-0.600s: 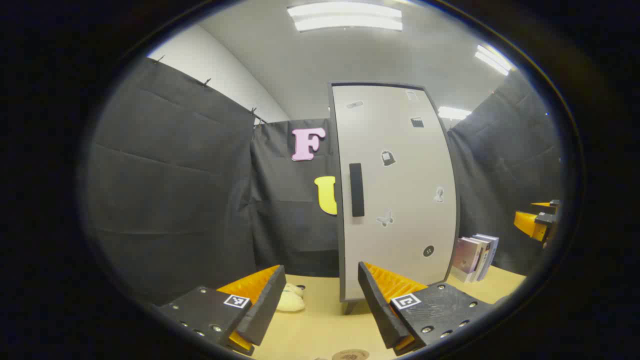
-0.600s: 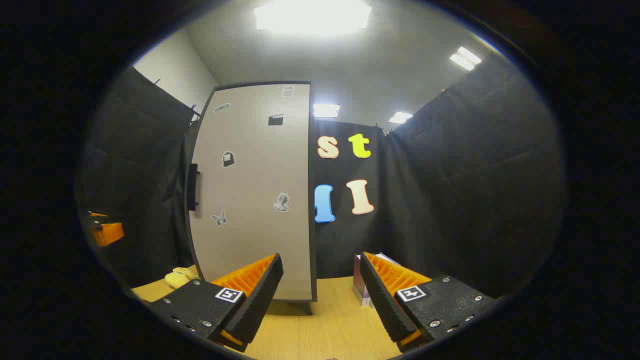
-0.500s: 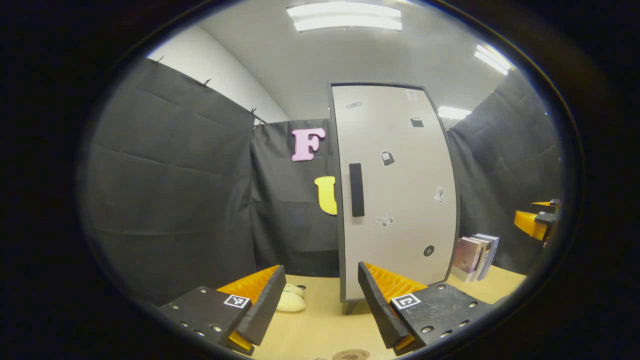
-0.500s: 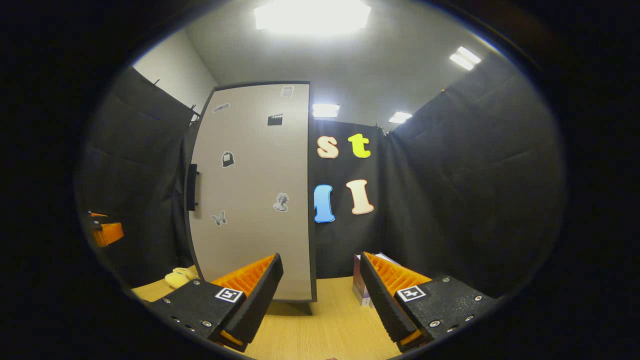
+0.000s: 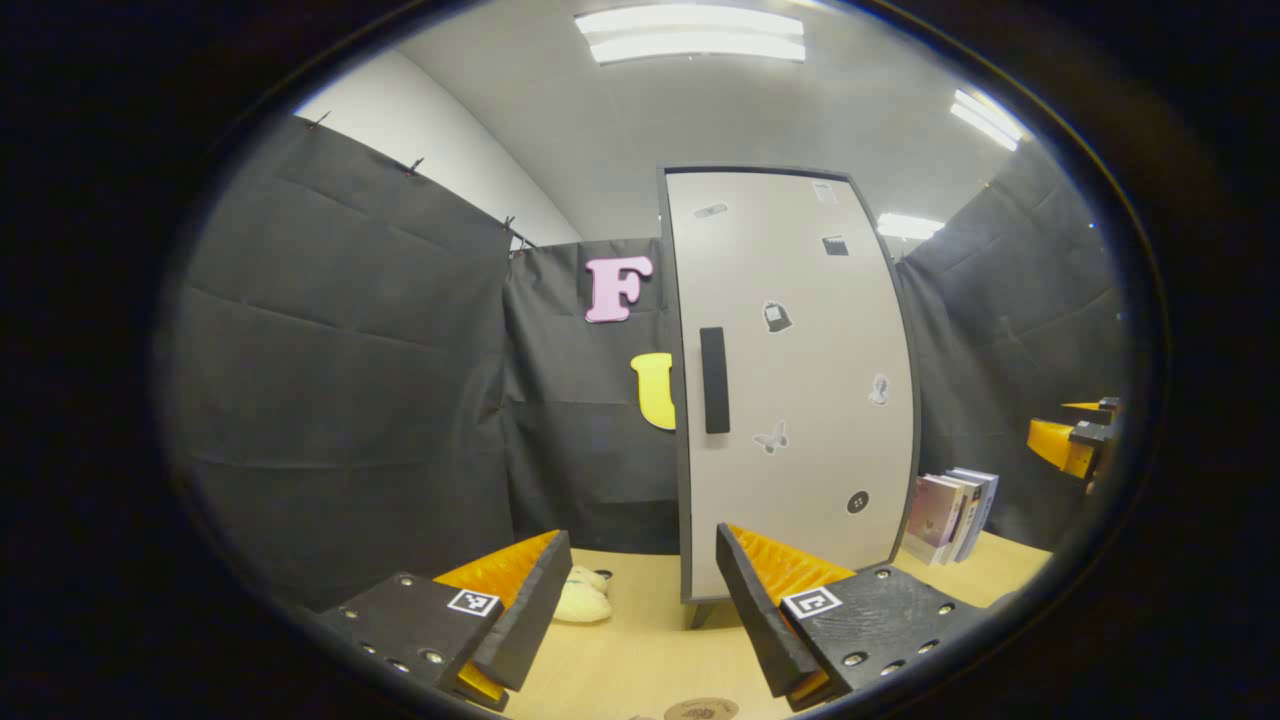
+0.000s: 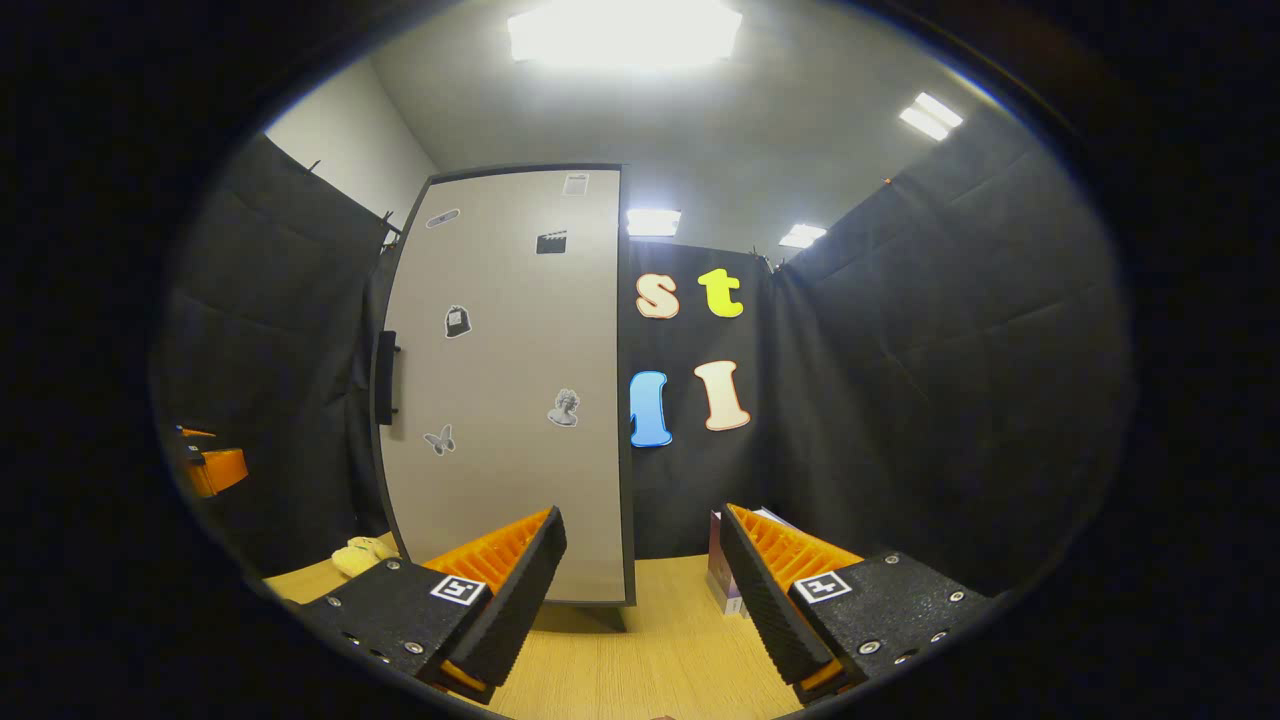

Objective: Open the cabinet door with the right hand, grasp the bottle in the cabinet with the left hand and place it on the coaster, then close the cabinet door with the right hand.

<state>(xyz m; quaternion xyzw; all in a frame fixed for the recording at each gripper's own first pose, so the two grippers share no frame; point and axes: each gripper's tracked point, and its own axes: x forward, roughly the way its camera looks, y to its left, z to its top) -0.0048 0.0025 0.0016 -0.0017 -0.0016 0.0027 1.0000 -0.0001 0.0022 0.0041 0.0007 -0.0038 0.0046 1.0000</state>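
A tall pale cabinet (image 5: 790,380) stands on the wooden table with its door shut; a dark vertical handle (image 5: 713,380) sits near the door's left edge. In the right gripper view the same cabinet (image 6: 505,380) stands left of centre, its handle (image 6: 384,378) at the door's far left edge. A round coaster (image 5: 700,710) lies at the bottom of the left gripper view. My left gripper (image 5: 640,610) is open with nothing between its fingers, well short of the cabinet. My right gripper (image 6: 640,600) is open too, and it shows farther off at the right (image 5: 1075,445). The bottle is hidden behind the door.
Several books (image 5: 950,515) stand upright right of the cabinet. A small pale plush toy (image 5: 583,598) lies on the table (image 5: 640,650) left of the cabinet's foot. Black cloth walls close in on all sides.
Almost nothing: both views have shifted very slightly, and both grippers stay open.
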